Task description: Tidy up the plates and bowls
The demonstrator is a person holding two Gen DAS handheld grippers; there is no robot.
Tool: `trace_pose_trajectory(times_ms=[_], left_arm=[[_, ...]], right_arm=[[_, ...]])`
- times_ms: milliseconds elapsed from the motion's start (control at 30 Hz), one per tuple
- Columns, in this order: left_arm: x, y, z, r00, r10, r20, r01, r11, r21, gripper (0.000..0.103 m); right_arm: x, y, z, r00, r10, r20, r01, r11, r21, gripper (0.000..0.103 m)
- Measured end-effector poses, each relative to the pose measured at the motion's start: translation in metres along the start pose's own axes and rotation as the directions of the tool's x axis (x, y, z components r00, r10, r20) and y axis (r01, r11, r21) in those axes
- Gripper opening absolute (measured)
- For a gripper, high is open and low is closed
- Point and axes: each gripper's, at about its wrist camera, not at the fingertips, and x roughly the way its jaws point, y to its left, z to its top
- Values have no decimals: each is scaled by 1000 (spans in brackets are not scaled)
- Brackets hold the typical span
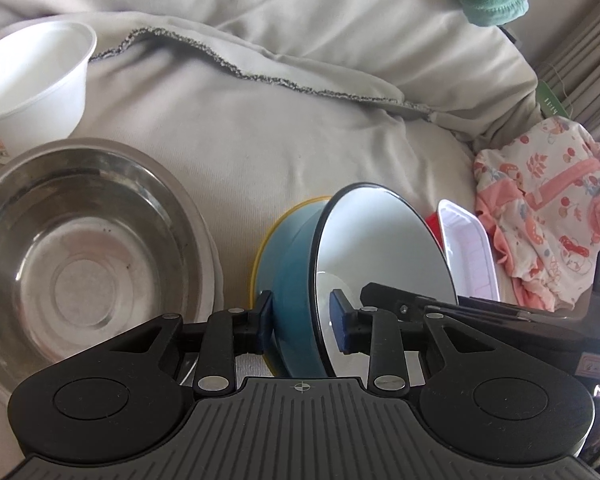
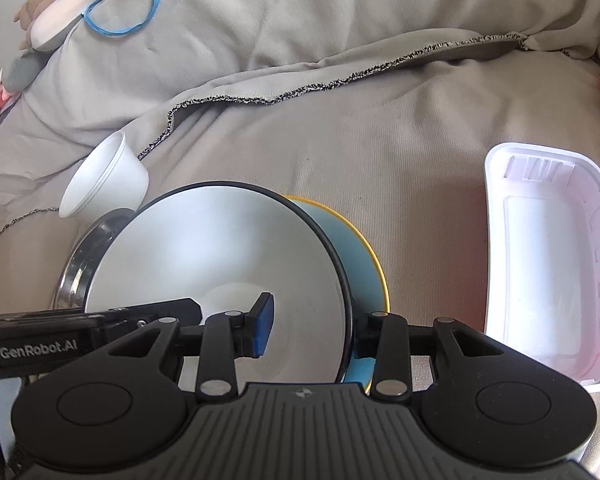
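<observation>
Both claws pinching blue enamel bowl: left gripper at six o'clock, right gripper likewise; steel bowl at nine.

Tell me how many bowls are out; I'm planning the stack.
3 bowls: blue enamel bowl gripped by both grippers, steel bowl to its left, white plastic bowl behind that. The white tray isn't counted; others may be hidden.
</observation>
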Motion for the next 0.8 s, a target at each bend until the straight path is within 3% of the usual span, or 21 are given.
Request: trace_pose_trajectory(times_ms=[400,567,800], left_arm=[[-19,1,7,998,24,56,-25,1000,14,33],[-15,3,8,999,23,43,-23,1000,3,32],[-27,7,13,996,-48,69,49,999,-9,29]], right_arm=[[-12,3,-3,998,-16,54,16,1000,-4,38],[-16,1,-3,997,-12,70,12,1000,6,38],[-33,7,-3,989,-84,126,87,996,-22,37]])
